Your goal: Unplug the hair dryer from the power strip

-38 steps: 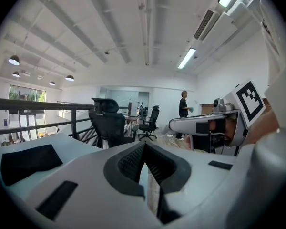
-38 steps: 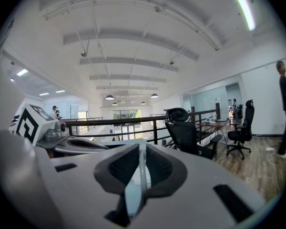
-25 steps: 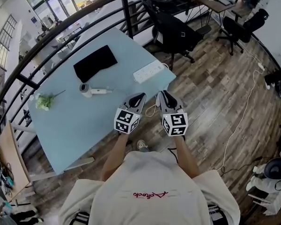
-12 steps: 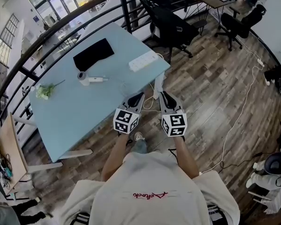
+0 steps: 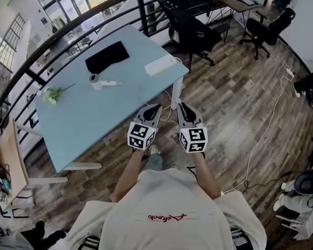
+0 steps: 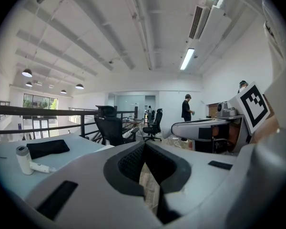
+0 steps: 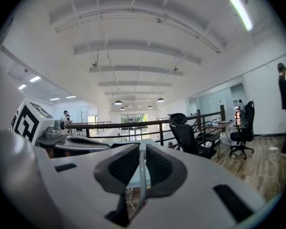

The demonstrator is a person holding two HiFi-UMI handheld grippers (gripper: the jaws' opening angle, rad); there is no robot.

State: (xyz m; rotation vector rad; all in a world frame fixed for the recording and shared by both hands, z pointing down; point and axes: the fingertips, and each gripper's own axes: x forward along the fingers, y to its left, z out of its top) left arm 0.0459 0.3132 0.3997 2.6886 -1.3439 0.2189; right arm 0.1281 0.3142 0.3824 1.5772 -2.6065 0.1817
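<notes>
The white hair dryer (image 5: 97, 80) lies on the light blue table (image 5: 109, 113), in front of a folded black cloth (image 5: 107, 57). The white power strip (image 5: 160, 65) sits near the table's right corner, and its cord hangs off the edge in loops. I cannot tell if the dryer's plug is in it. Both grippers hang side by side over the wood floor, just off the table's near edge. My left gripper (image 5: 153, 110) (image 6: 144, 146) is shut and empty; its view shows the hair dryer (image 6: 26, 159) far left. My right gripper (image 5: 183, 108) (image 7: 142, 149) is open by a narrow slit, empty.
A sprig of white flowers (image 5: 52, 95) lies at the table's left. A black railing (image 5: 141, 7) runs behind the table. Black office chairs (image 5: 195, 33) stand past the right corner. A white cable (image 5: 266, 134) trails across the floor at the right.
The table has slid up and away in the head view. Both grippers, first over its near edge, are now over the floor. Their jaws have not changed.
</notes>
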